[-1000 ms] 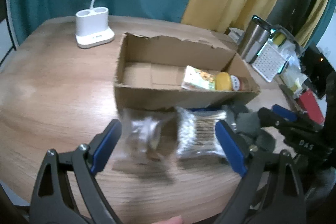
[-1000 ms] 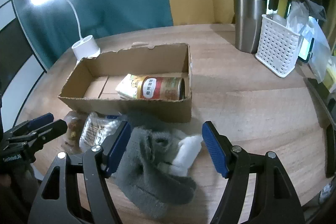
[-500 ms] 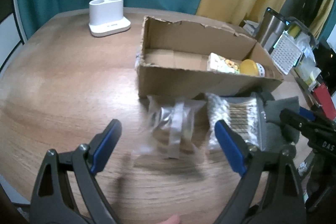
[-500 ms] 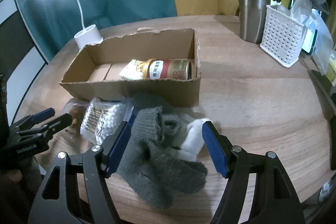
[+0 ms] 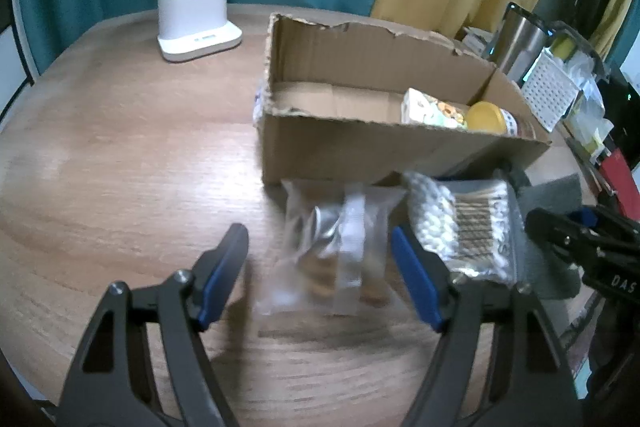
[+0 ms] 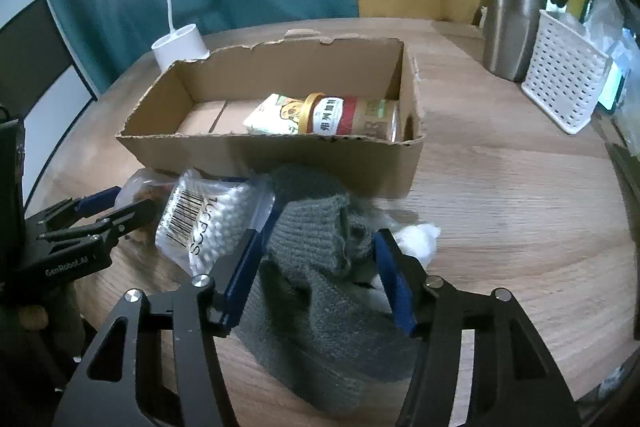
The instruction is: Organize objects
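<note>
From the left wrist, the left gripper [image 5: 320, 269] hangs low over the wooden bench [image 5: 120, 167] with its jaws wide, one on each side of a clear snack bag [image 5: 340, 247] that lies flat just in front of the cardboard box [image 5: 360, 147]; nothing is pinched yet, and the spread looks chosen to take the bag across its width. Just beside the bag, on its right, lies a packet of cotton swabs [image 5: 464, 227], partly on top of a grey sock [image 5: 556, 191]. The loose things sit close against the box's near wall, probably so each needs only a short lift over the rim. Inside the box, at its right end, a small carton [image 5: 432, 109] and a jar [image 5: 492, 117] already lie on their sides. A white lamp base [image 5: 196, 23] stands well apart at the back. From the right wrist, the right gripper [image 6: 320, 275] has its jaws moderately wide astride the grey sock [image 6: 312, 239], the pads close to the fabric but whether they touch it I cannot tell. A white wad [image 6: 416, 239] lies against the sock's right side. Further right stand a steel tumbler [image 6: 508, 23] and a white basket [image 6: 564, 83].
</note>
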Demonstrator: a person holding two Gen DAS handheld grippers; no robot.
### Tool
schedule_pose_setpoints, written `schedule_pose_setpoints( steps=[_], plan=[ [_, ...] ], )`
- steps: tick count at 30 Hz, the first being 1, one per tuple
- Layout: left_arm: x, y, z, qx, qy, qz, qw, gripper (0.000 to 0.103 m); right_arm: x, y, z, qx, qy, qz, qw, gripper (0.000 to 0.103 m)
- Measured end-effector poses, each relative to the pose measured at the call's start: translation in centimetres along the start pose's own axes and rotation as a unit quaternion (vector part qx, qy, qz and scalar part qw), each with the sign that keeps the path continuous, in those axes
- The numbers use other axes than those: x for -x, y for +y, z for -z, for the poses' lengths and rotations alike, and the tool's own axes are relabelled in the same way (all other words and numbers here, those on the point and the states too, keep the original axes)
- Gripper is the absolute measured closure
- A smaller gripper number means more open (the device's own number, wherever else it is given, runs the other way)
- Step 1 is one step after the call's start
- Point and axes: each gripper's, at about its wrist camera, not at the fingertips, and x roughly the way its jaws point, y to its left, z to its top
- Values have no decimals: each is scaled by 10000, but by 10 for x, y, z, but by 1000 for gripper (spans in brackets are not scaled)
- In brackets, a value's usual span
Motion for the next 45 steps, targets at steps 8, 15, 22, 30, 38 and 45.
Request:
schedule_pose_setpoints(
  steps=[8,15,22,30,38,45],
  plan=[
    [-8,-2,1,-89,92,63,9999,47,-7,2,-2,85,79,-32,9999,53],
    [-6,-2,1,-109,85,105,9998,51,-6,3,-1,134,79,-97,9998,62],
    [1,-3,1,-87,16,212,9997,53,1,6,-1,200,19,-211,9996,68],
    [14,-6,-2,-97,-115,243,9996,53,20,5,-6,227,-231,-196,9993,68],
    [32,-9,-5,-73,-290,264,9992,53,40,2,-12,260,-465,-171,9984,68],
    [45,-12,-10,-80,-438,262,9987,53,52,0,-19,301,-672,-194,9971,68]
  ],
)
